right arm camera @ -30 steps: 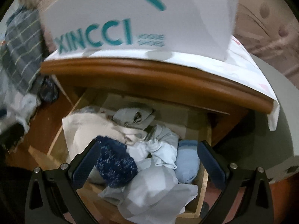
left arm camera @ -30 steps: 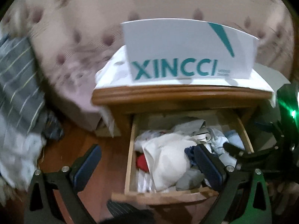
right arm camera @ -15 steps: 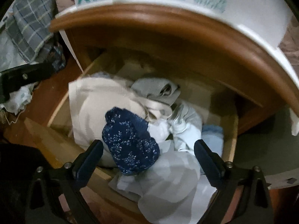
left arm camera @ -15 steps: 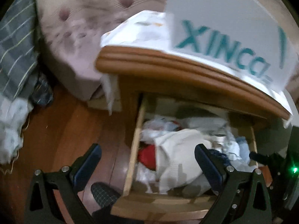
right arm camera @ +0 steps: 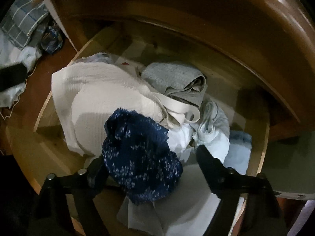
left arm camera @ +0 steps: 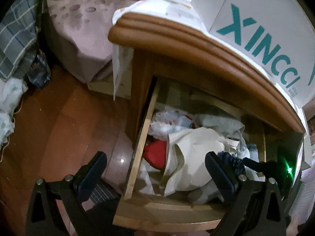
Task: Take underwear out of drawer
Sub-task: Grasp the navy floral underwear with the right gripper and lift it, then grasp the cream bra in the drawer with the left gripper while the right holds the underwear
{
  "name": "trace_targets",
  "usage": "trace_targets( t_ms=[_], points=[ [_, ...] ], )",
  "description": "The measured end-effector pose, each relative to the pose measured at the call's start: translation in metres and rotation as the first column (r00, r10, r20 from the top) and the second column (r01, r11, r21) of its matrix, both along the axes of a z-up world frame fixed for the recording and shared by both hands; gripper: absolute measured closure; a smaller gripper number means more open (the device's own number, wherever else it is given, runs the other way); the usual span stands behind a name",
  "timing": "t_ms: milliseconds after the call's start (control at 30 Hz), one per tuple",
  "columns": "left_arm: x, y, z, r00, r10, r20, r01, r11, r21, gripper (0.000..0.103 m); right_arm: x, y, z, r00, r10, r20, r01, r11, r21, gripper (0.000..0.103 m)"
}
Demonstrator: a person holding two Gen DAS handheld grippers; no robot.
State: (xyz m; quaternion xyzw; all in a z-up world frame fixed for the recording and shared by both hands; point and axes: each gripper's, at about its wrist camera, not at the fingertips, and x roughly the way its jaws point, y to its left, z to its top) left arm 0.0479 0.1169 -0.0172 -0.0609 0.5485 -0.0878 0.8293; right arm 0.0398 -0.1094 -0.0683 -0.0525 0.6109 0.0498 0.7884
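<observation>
The open wooden drawer [left arm camera: 135, 157] of a nightstand holds a heap of clothes. A dark blue patterned piece of underwear [right arm camera: 139, 157] lies on top, between a cream garment [right arm camera: 102, 102] and light blue pieces [right arm camera: 214, 137]. My right gripper [right arm camera: 149, 161] is open and low inside the drawer, one finger on each side of the blue underwear. In the left wrist view the right gripper [left arm camera: 261, 165] shows at the drawer's right side, by the blue underwear [left arm camera: 232, 161]. My left gripper [left arm camera: 155, 169] is open and empty above the drawer's front left corner.
The nightstand top [left arm camera: 196, 37] overhangs the drawer and carries a white XINCCI box [left arm camera: 261, 35]. A red garment [left arm camera: 155, 151] and a grey folded one [right arm camera: 177, 78] lie in the drawer. A bed [left arm camera: 82, 19] and clothes on the wooden floor [left arm camera: 49, 118] are to the left.
My right gripper has dropped down into the drawer until its fingers straddle the blue underwear. My left gripper has swung left and closer to the drawer's front left corner.
</observation>
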Motion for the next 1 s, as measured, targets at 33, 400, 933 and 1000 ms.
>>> trace_targets(
  t_ms=[33,400,933,1000],
  points=[
    [0.001,0.0,-0.002,1.0,0.0,-0.009,0.0,1.0,-0.006,0.001,0.0,-0.002,-0.002,1.0,-0.01,-0.008,0.01,1.0,0.014,0.041],
    [-0.009,-0.047,-0.023,0.981,-0.188,-0.041,0.192,0.971,0.141,0.001,-0.015,-0.033,0.01,0.996,-0.082,0.024,0.078,0.99,0.114,0.081],
    [0.02,-0.059,-0.054,0.962,-0.224,-0.156,0.241,0.965,0.102,0.001,-0.041,-0.065,0.042,0.981,-0.138,0.134,0.111,0.975,0.191,0.081],
    [0.025,-0.06,-0.06,0.957,-0.226,-0.181,0.245,0.965,0.092,0.001,-0.04,-0.067,0.044,0.979,-0.14,0.151,0.111,0.976,0.187,0.081]
  ],
)
